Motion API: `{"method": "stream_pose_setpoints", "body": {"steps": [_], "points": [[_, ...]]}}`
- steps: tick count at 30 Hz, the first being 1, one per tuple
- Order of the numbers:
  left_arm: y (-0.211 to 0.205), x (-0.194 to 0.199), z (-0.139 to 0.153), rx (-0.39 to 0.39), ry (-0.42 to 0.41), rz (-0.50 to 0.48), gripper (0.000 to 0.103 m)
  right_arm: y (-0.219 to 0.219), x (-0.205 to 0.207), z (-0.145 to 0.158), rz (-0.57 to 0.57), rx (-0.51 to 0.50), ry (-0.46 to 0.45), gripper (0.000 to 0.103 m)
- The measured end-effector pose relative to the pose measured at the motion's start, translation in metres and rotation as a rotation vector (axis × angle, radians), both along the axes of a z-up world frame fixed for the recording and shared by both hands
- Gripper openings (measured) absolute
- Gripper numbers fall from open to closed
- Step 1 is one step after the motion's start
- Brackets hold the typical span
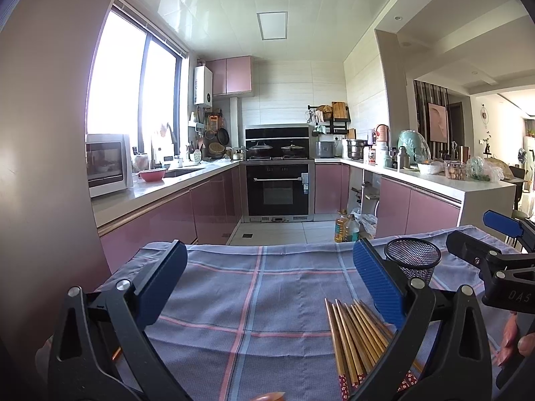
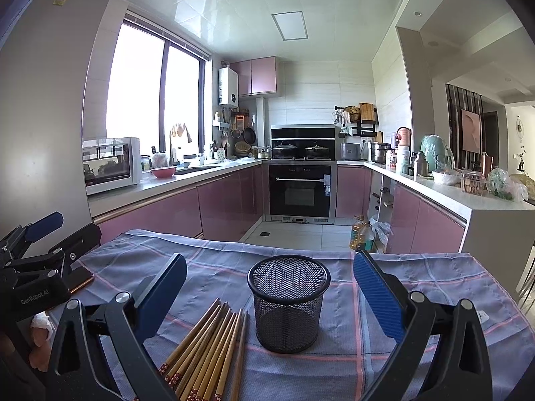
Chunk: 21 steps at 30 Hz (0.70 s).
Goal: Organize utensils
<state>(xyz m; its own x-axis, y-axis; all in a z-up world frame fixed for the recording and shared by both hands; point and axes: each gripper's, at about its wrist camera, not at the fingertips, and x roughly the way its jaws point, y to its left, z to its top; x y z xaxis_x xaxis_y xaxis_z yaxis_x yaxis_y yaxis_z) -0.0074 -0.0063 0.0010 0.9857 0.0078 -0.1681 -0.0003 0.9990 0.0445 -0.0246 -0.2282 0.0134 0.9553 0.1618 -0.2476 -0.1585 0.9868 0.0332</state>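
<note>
Both sets of jaws wide open and empty, chopsticks [image 2: 207, 351] lying near-to-far just left of mesh cup [image 2: 289, 304], nearer right gripper [image 2: 267, 297].

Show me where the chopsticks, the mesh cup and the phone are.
chopsticks [image 2: 207, 347], right wrist view, middle of the bundle's shafts.
mesh cup [image 2: 287, 314], right wrist view, front of its wire wall.
phone [image 2: 82, 279], right wrist view, its exposed corner beside the left gripper [image 2: 63, 234].

black wire-mesh metal cup [image 2: 289, 304], wooden chopsticks [image 2: 207, 351], woven checked cloth [image 2: 384, 364]
</note>
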Motion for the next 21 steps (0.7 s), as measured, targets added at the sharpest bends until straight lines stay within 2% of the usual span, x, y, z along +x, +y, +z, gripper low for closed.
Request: {"method": "stream_pose_setpoints", "body": {"steps": [21], "points": [[-0.0027,-0.0009,0.0002,0.004,-0.002,0.001,0.098,-0.0029,-0.0018,0.0004,-0.001,0.005,-0.006,0.097]]}}
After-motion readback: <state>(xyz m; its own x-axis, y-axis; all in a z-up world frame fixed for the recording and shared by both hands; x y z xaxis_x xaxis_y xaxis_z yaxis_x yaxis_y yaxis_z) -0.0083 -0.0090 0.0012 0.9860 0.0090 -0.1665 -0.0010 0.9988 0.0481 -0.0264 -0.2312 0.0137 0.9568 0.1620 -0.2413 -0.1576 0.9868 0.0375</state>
